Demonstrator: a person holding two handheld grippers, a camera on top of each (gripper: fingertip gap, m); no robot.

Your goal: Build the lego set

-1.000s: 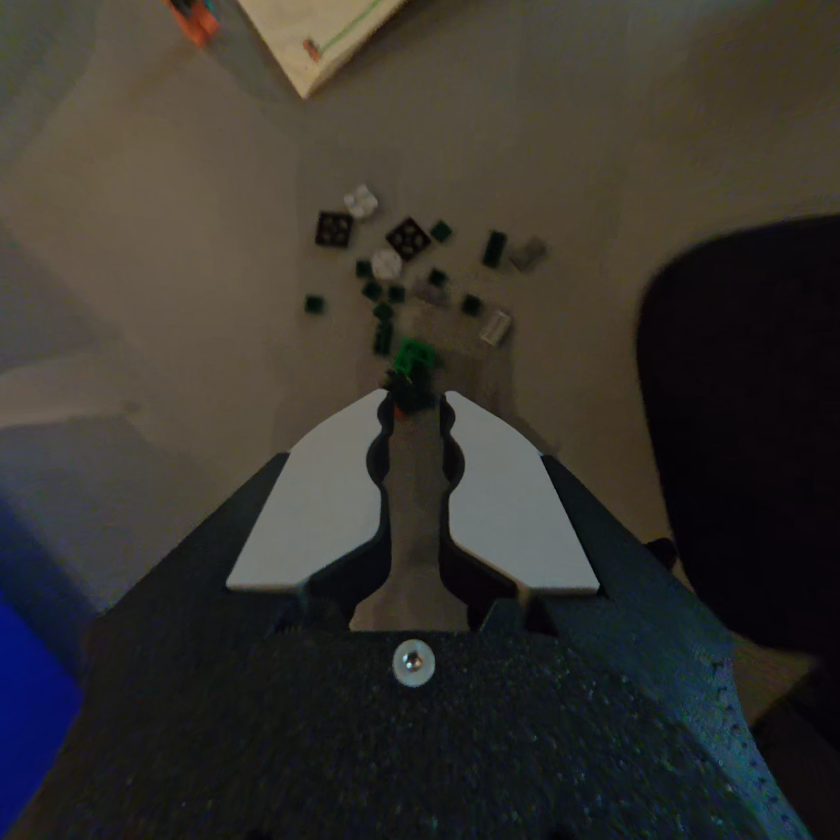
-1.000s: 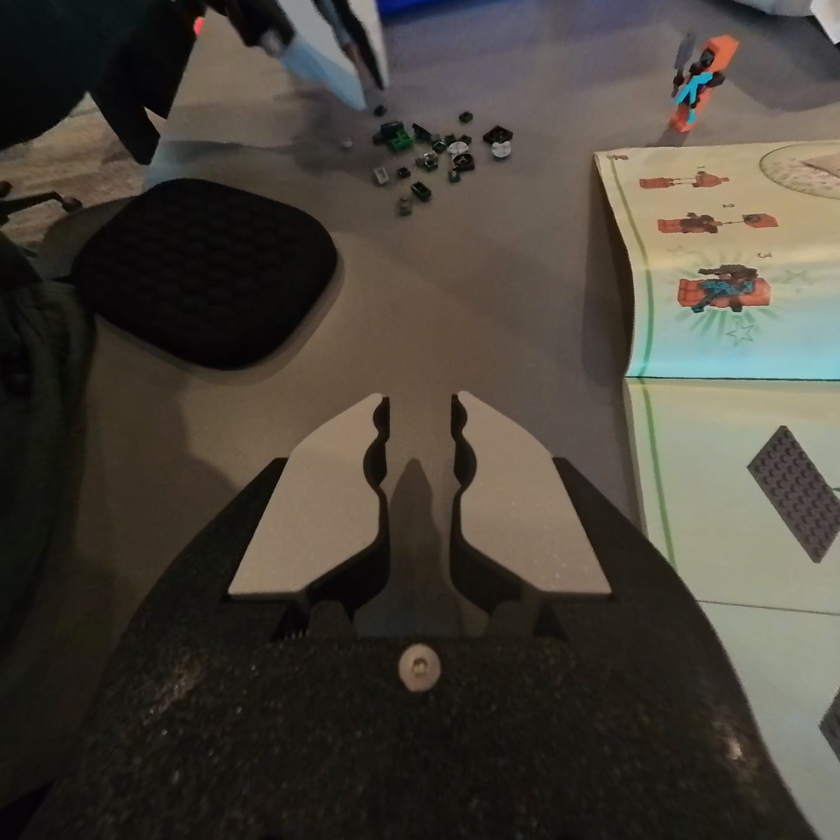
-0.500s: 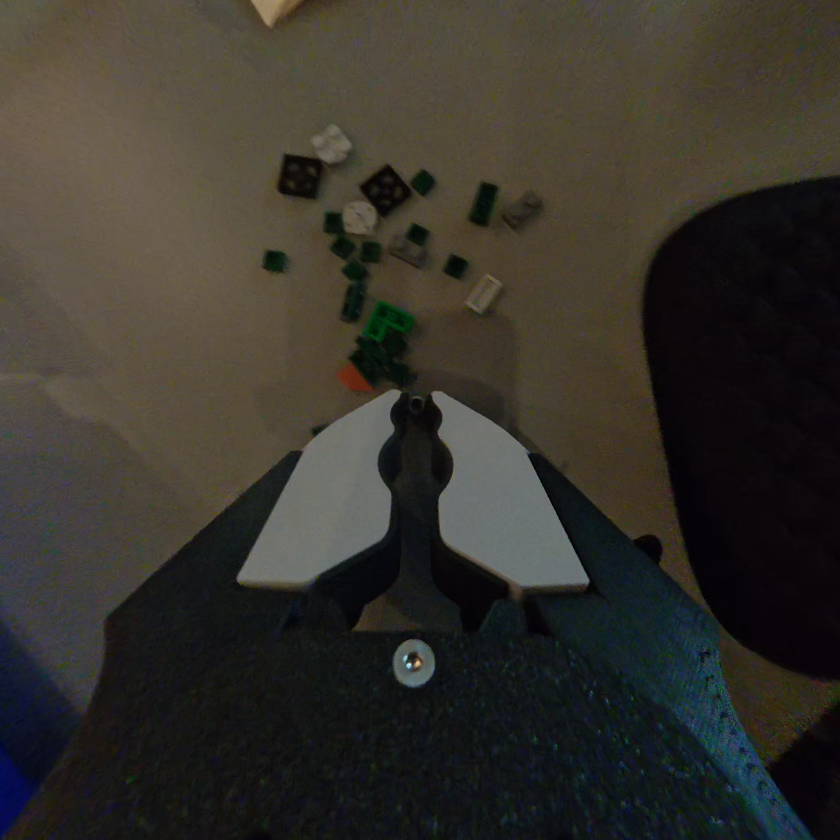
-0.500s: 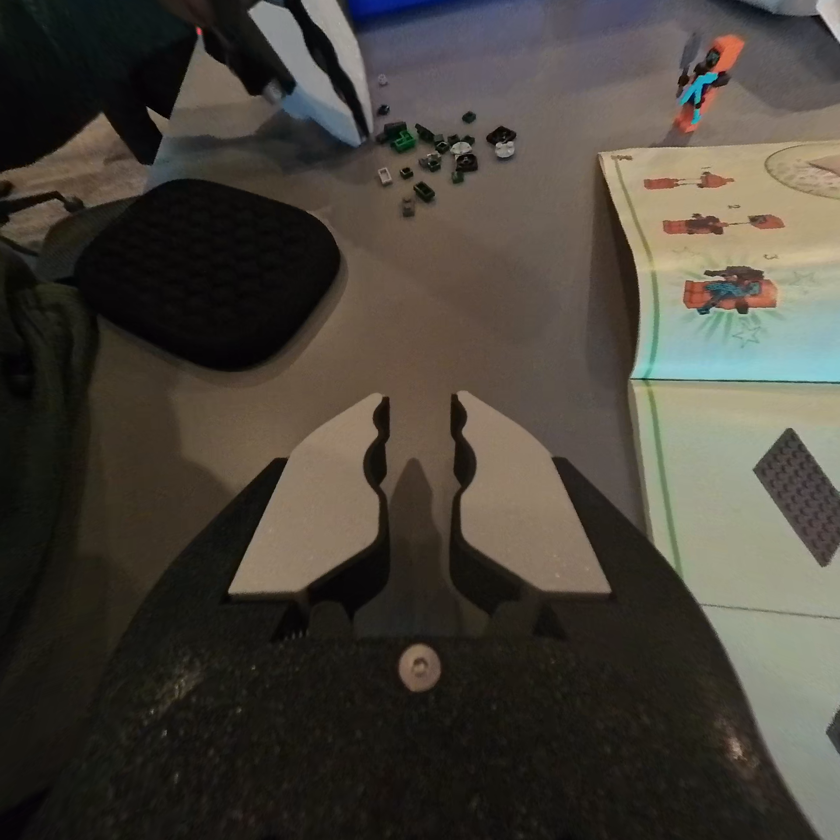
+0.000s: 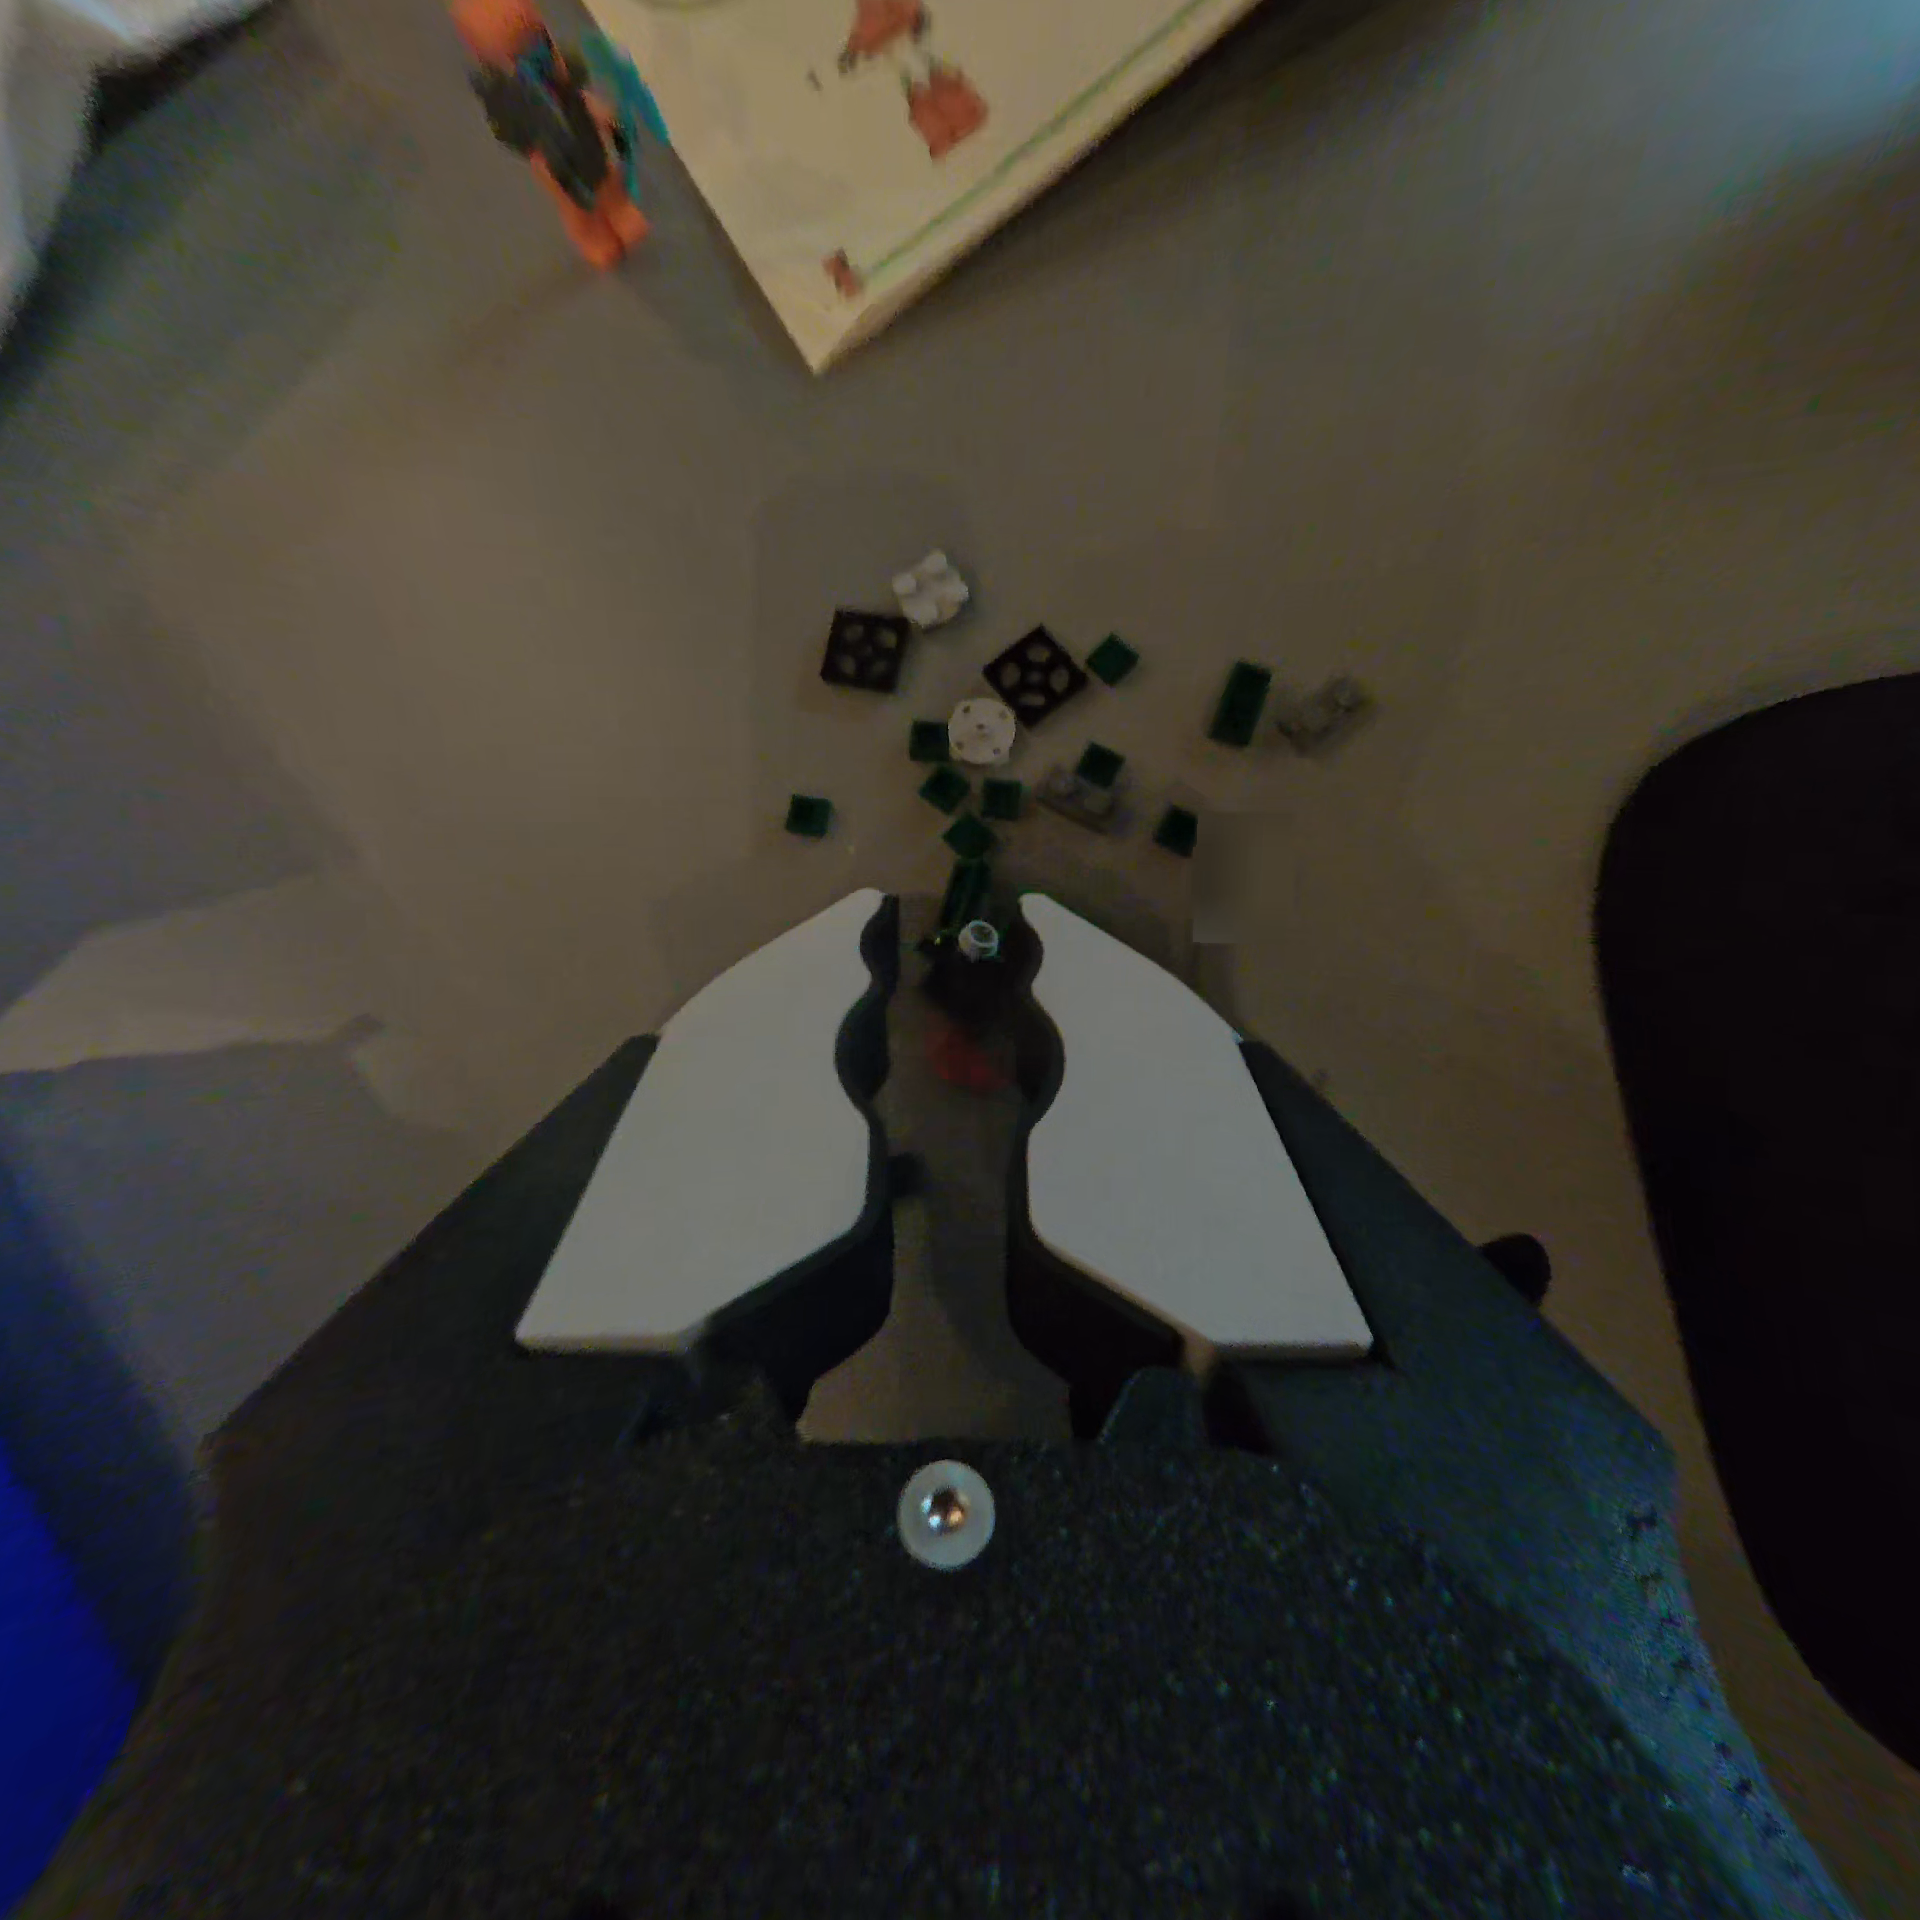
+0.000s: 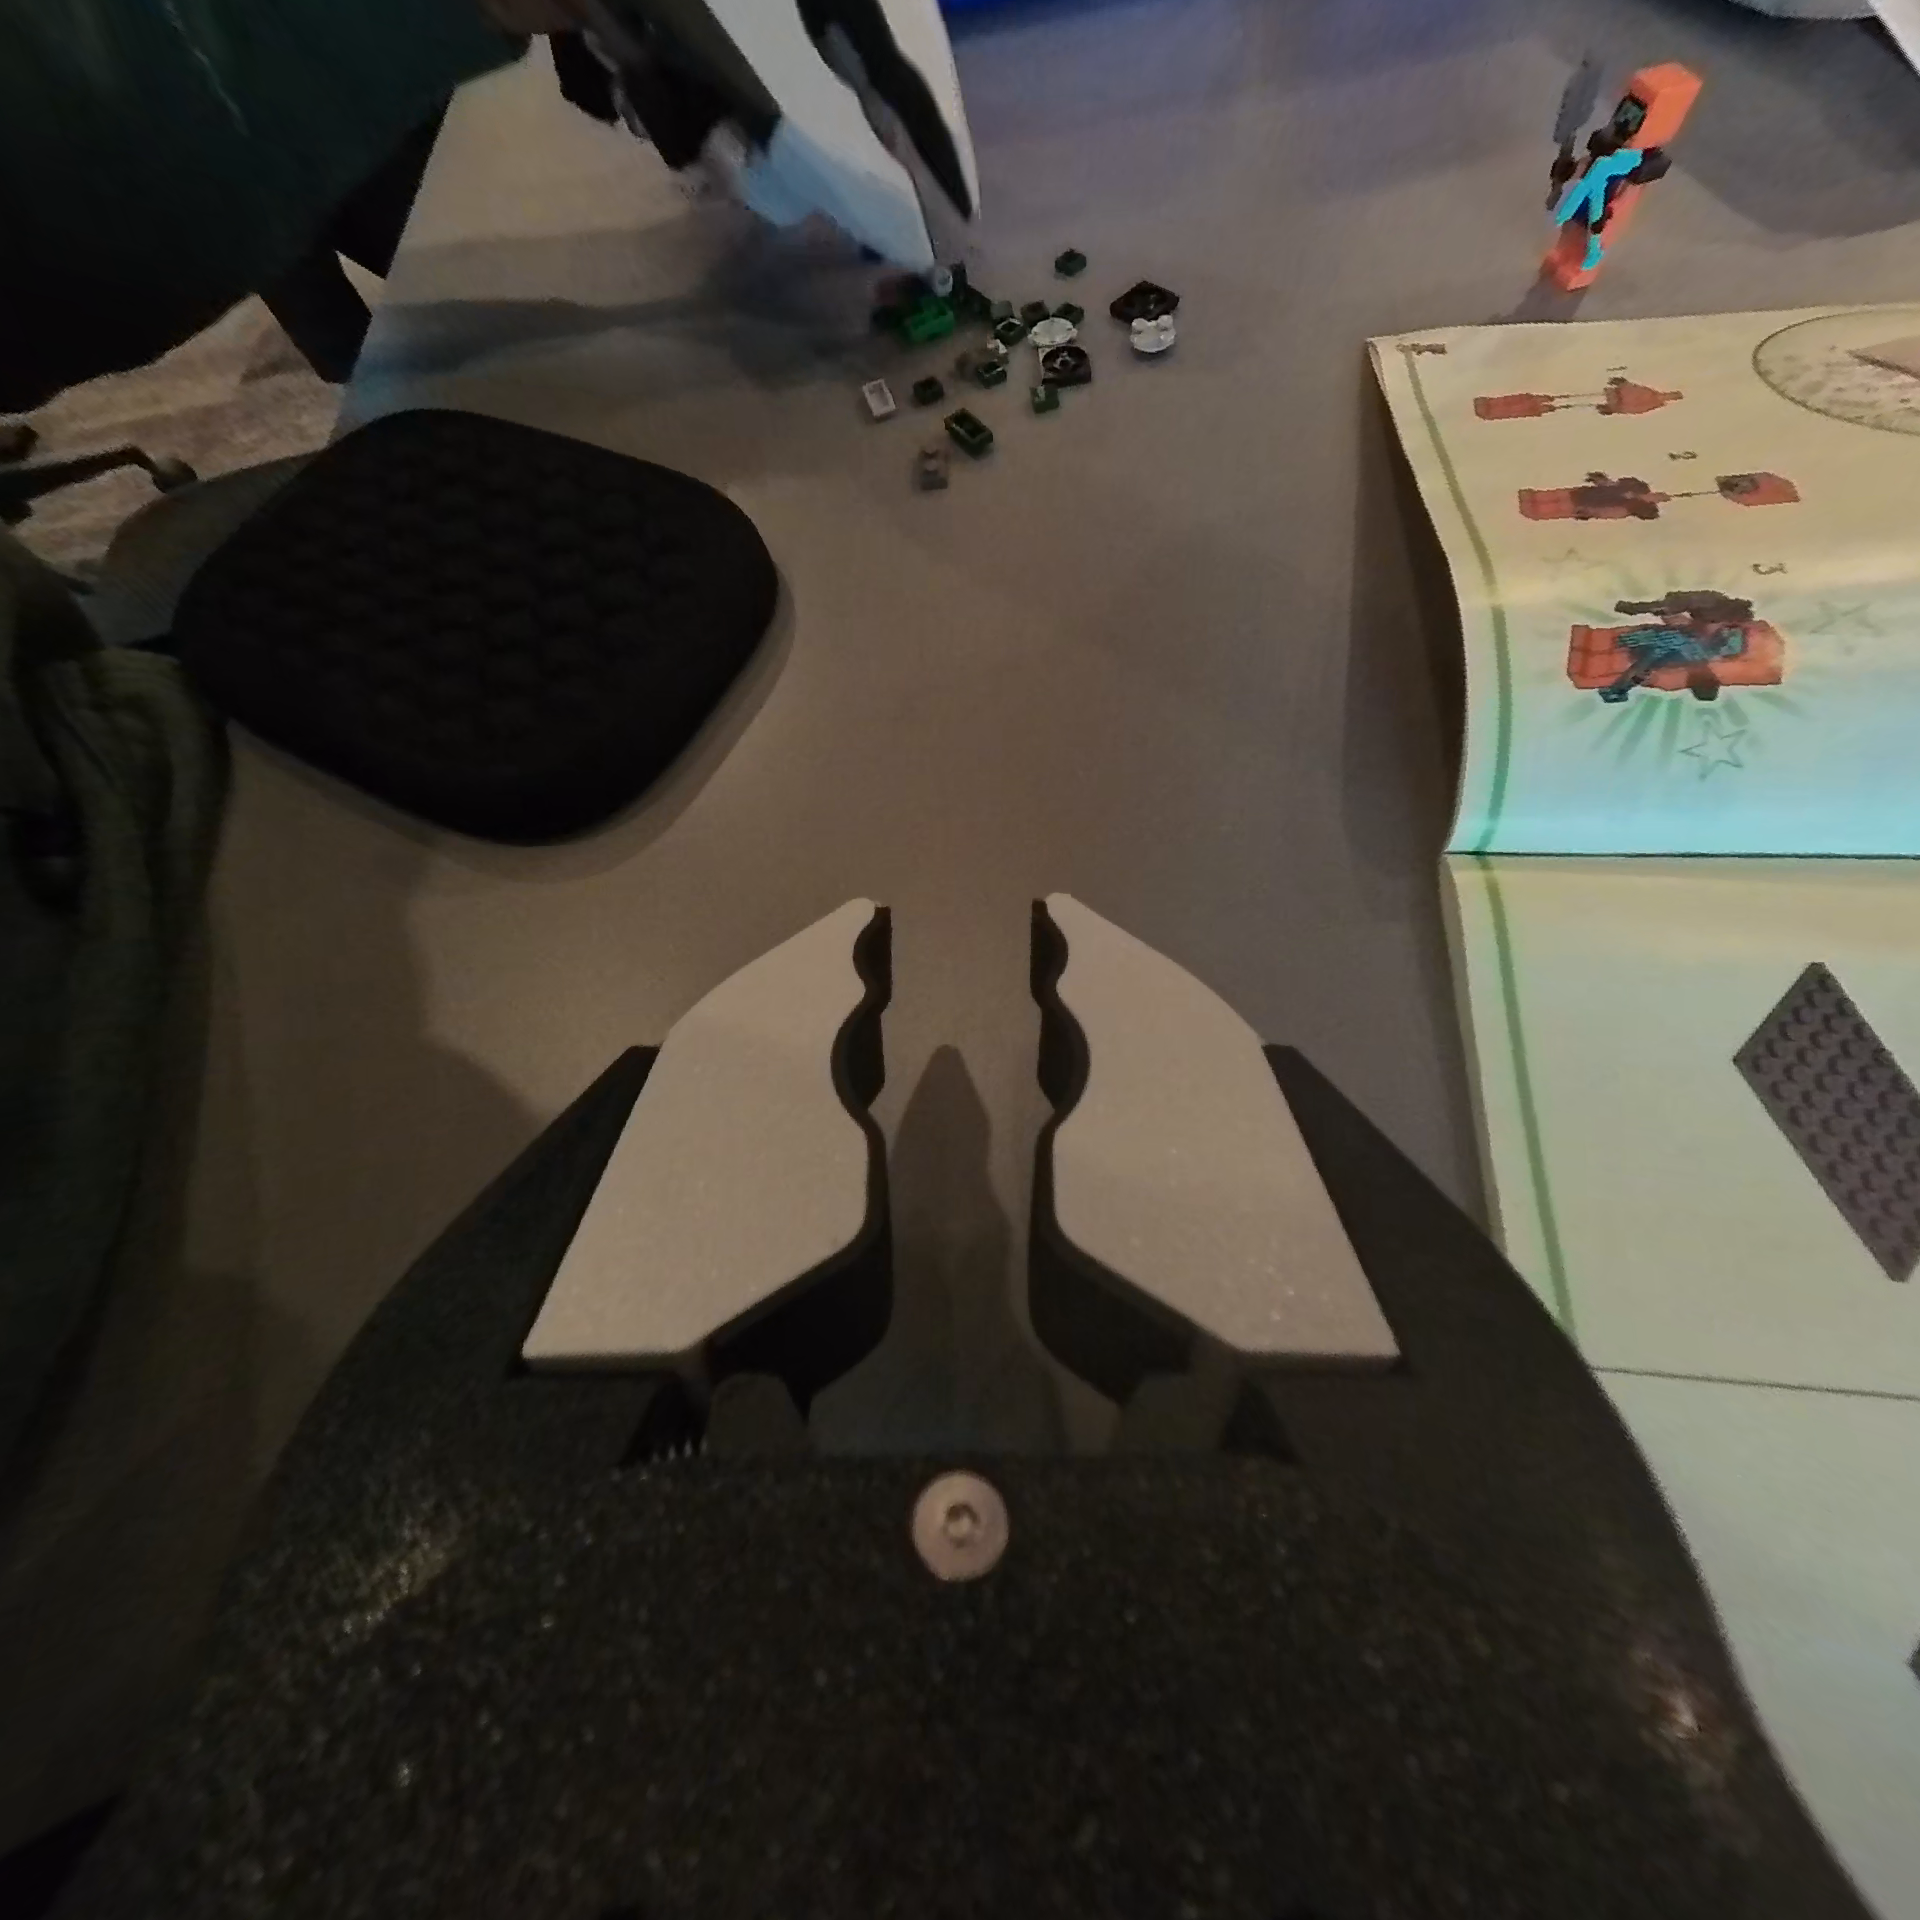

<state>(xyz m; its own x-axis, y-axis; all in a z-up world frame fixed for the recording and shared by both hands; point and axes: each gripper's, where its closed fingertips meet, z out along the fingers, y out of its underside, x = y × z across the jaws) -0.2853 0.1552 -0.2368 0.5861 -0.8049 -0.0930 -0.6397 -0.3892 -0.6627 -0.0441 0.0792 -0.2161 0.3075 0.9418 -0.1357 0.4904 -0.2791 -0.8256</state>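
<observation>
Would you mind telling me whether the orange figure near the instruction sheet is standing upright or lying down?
Upright: in the right wrist view the orange figure stands on its feet on the table.

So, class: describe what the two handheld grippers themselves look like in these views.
Both match. The left gripper and the right gripper each have a rough-textured black body, a silver screw at its centre, and two fingers with flat pale-grey tops and black wavy inner edges. No cables or markings show.

Both views are dim and grainy, with wide-angle bending toward the edges. In the left wrist view the toy figure (image 5: 566,125) at 11 o'clock is blurred. In the right wrist view the booklet (image 6: 1662,727) at 3 o'clock catches the brightest light.
</observation>
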